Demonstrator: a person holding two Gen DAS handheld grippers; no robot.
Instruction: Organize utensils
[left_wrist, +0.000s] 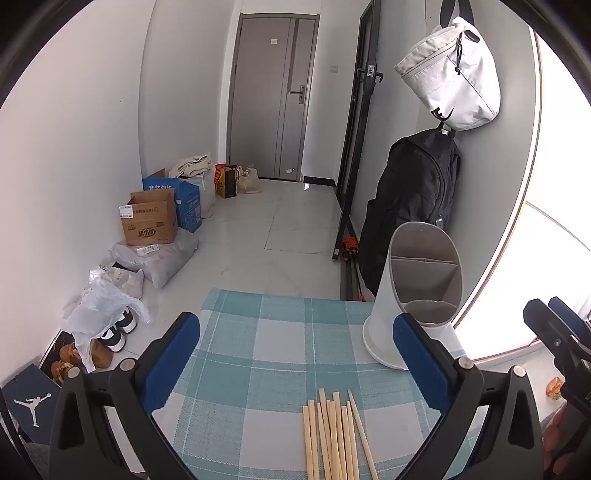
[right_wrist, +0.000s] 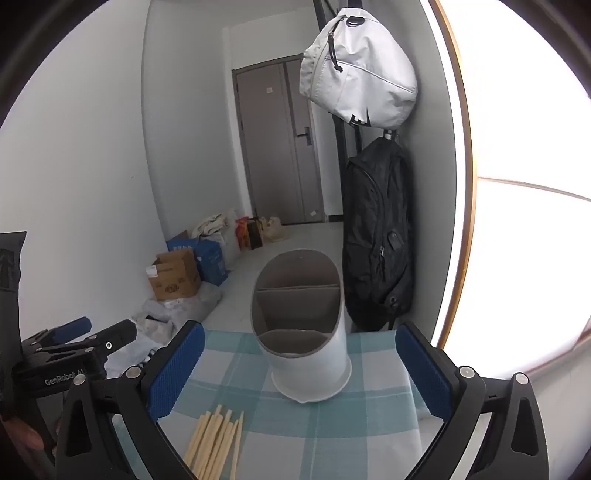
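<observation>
Left gripper (left_wrist: 295, 360) and right gripper (right_wrist: 299, 363) jaws both spread wide, empty, above checked surface (left_wrist: 266, 343); chopsticks (left_wrist: 334, 439) loose beside upright white divided utensil holder (right_wrist: 303, 332).

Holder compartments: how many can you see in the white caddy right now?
3 in the white utensil holder: two at the back, split by a thin divider, and one across the front. All look empty.

Chopsticks (left_wrist: 334, 435): pale bare wood, matt. Utensil holder (right_wrist: 303, 325): smooth white plastic, matt grey inside. Tablecloth (left_wrist: 273, 354): woven checked cloth. Gripper pads (left_wrist: 168, 363): blue, finely ribbed. Floor tiles (left_wrist: 280, 229): glossy.
</observation>
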